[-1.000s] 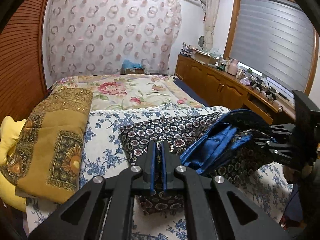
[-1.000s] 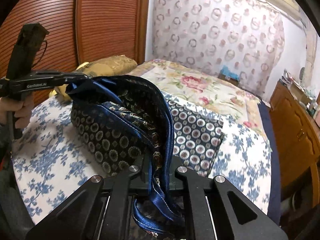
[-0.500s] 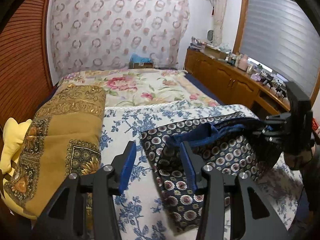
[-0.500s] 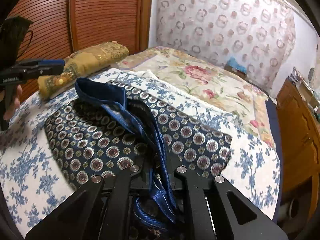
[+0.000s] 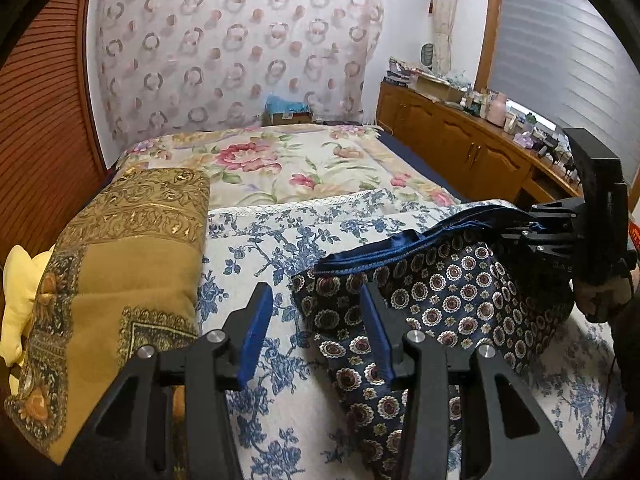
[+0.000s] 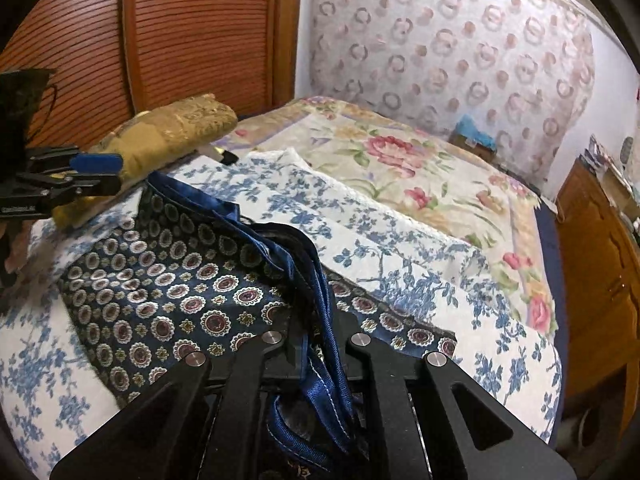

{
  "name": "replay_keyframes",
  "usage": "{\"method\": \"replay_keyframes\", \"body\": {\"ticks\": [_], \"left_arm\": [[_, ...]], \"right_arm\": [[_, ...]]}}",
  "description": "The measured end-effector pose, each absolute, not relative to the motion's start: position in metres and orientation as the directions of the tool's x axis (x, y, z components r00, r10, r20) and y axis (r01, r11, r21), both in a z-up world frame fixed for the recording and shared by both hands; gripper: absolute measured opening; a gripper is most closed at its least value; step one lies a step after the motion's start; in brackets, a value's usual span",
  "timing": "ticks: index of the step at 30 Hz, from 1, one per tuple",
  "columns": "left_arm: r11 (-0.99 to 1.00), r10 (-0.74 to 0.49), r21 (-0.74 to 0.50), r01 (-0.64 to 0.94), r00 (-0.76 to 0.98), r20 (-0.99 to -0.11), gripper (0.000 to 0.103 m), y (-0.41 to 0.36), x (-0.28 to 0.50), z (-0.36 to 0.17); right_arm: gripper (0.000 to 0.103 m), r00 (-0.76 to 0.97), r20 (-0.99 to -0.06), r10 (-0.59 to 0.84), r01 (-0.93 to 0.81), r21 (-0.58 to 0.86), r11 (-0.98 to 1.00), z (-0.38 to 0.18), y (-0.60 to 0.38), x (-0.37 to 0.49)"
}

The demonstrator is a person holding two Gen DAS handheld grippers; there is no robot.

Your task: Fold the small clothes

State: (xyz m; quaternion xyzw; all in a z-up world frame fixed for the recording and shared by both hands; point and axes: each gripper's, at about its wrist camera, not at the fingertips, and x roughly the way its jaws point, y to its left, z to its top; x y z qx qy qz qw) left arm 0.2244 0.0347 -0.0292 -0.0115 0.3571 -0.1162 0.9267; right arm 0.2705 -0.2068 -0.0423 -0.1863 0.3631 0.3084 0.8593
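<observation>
Left claw (image 5: 316,320) hangs low over the bed's near edge with its blue-padded fingers (image 5: 256,324) spread apart and nothing between them; the left finger is above the sheet (image 5: 272,240), the right one above the near corner of the garment (image 5: 432,308). From the right wrist view the left claw (image 6: 96,176) shows at the bed's left side, level, just beside the gold cushion (image 6: 168,128). Right claw (image 6: 316,344) is clamped on the garment's (image 6: 168,280) blue hem (image 6: 320,300), which bunches up between its closed fingers and trails back under the camera. In the left wrist view that right claw (image 5: 516,228) sits at the bed's right side, holding the hem (image 5: 380,256) raised so the cloth slopes from it to the sheet.

The garment, dark navy with round medallions, lies mostly flat across the near part of the bed, its far left corner close to the cushion (image 5: 120,264) but apart from it. Bare sheet lies between garment and cushion, and more beyond the garment toward the floral quilt (image 5: 288,160).

The bed is soft, covered in blue-flowered white sheet. A yellow pillow (image 5: 20,292) lies left of the cushion. A slatted wooden door (image 6: 192,28) runs along the left, a ring-patterned curtain (image 5: 232,52) hangs behind the bed, and a cluttered wooden cabinet (image 5: 460,148) stands on the right below a blind (image 5: 560,48).
</observation>
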Motion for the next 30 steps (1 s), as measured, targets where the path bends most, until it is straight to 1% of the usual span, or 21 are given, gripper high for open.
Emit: {"method": "replay_keyframes", "body": {"ticks": [3, 7, 8, 9, 10, 12, 15, 18, 21, 26, 30], "left_arm": [[0.973, -0.218, -0.096, 0.209, 0.705, -0.675, 0.044, 0.032, 0.232, -0.034], [0.974, -0.210, -0.090, 0.207, 0.687, -0.696, 0.044, 0.030, 0.241, -0.041], [0.974, -0.212, -0.093, 0.207, 0.682, -0.700, 0.044, 0.030, 0.243, -0.043], [0.974, -0.211, -0.093, 0.207, 0.677, -0.705, 0.044, 0.030, 0.245, -0.045], [0.974, -0.207, -0.087, 0.207, 0.674, -0.709, 0.044, 0.029, 0.246, -0.046], [0.975, -0.201, -0.081, 0.206, 0.669, -0.715, 0.044, 0.028, 0.248, -0.049], [0.976, -0.199, -0.085, 0.202, 0.658, -0.726, 0.044, 0.029, 0.251, -0.054], [0.975, -0.201, -0.089, 0.202, 0.651, -0.732, 0.044, 0.029, 0.252, -0.057], [0.976, -0.201, -0.093, 0.199, 0.642, -0.740, 0.044, 0.030, 0.256, -0.061], [0.976, -0.201, -0.098, 0.196, 0.624, -0.755, 0.044, 0.029, 0.262, -0.067], [0.976, -0.201, -0.102, 0.193, 0.612, -0.765, 0.044, 0.029, 0.265, -0.071]], "right_arm": [[0.003, 0.536, -0.752, 0.383, -0.660, -0.091, 0.745, -0.048, -0.207, 0.276], [0.003, 0.543, -0.746, 0.386, -0.654, -0.087, 0.752, -0.046, -0.210, 0.281], [0.006, 0.546, -0.742, 0.389, -0.650, -0.082, 0.755, -0.044, -0.210, 0.281], [0.016, 0.552, -0.736, 0.391, -0.642, -0.076, 0.763, -0.040, -0.212, 0.282], [0.020, 0.567, -0.732, 0.378, -0.623, -0.080, 0.778, -0.037, -0.213, 0.283], [0.038, 0.604, -0.723, 0.336, -0.568, -0.095, 0.818, -0.027, -0.220, 0.282], [0.047, 0.637, -0.697, 0.329, -0.518, -0.072, 0.852, -0.013, -0.240, 0.274], [0.052, 0.652, -0.692, 0.310, -0.486, -0.067, 0.871, -0.008, -0.259, 0.263], [0.057, 0.647, -0.706, 0.288, -0.459, -0.060, 0.886, -0.013, -0.272, 0.253], [0.057, 0.601, -0.754, 0.264, -0.432, -0.028, 0.902, -0.040, -0.286, 0.246], [0.057, 0.567, -0.775, 0.279, -0.419, 0.020, 0.908, -0.062, -0.289, 0.249]]}}
